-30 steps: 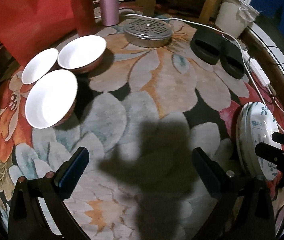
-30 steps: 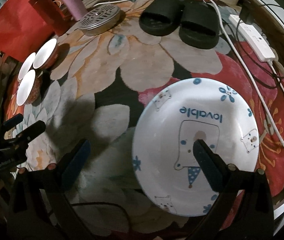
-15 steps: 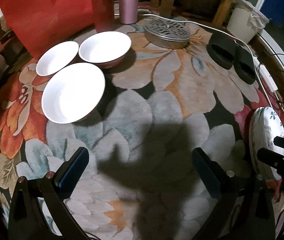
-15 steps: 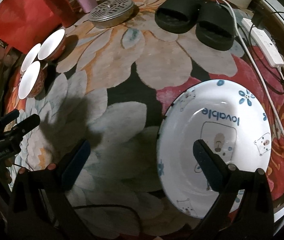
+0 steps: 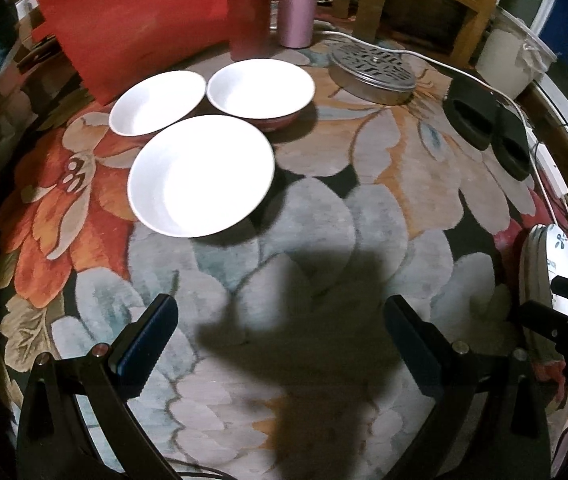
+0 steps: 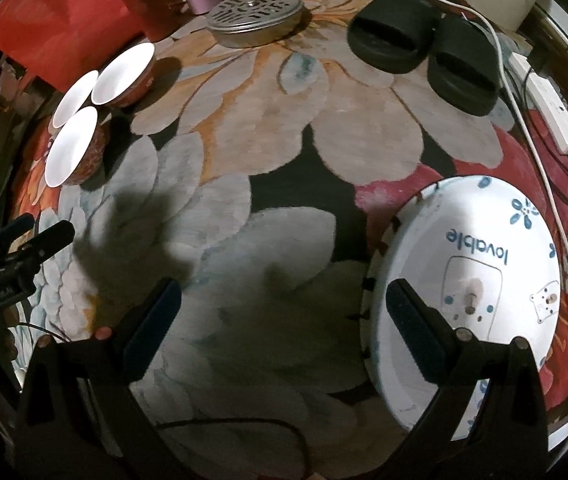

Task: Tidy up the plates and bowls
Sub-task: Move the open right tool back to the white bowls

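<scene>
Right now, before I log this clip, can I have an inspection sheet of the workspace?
Surface: floral rug, bowls and plate resting on it.
Job's things: three white bowls clustered at the left of the rug, close together; whether they touch cannot be told. Printed plate at the right, word "lovable" on it; a second rim edge seems to show beneath.
Clutter: black slippers, perforated metal tin, pink tumbler, red bag.
Grippers: left gripper open, holding nothing; right gripper open, one finger over the plate.
Cables: white cable and power strip along the right edge.
Surroundings: wooden chair, white bucket.
</scene>
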Available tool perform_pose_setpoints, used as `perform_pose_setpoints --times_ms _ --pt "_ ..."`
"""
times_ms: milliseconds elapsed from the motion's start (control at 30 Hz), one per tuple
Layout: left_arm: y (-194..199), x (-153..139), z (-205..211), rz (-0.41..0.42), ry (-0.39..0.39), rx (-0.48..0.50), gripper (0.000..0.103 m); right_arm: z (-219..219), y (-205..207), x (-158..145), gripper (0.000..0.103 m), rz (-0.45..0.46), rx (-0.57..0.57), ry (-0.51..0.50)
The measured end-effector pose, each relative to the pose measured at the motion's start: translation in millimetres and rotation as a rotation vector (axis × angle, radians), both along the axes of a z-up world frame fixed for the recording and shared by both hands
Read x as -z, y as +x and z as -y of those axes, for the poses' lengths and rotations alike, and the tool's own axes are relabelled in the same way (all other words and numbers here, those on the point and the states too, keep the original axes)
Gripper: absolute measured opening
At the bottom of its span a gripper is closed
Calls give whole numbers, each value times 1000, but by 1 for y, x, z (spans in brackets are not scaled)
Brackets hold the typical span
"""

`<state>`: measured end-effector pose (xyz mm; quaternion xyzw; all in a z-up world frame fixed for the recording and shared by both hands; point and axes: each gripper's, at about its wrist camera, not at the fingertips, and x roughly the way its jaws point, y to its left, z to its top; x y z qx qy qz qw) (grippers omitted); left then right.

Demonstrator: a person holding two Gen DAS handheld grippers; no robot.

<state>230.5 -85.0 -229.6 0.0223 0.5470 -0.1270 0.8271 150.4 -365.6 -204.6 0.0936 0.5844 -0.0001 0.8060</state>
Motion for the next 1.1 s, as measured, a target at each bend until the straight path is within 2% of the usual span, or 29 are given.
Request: perform_pose_setpoints --times_ms 700,1100 --pt "6 7 -39 -11 9 -70 103 -35 13 1 103 -5 -81 -17" --pt "18 12 -57 -28 -4 -113 103 -60 37 1 103 -11 -139 12"
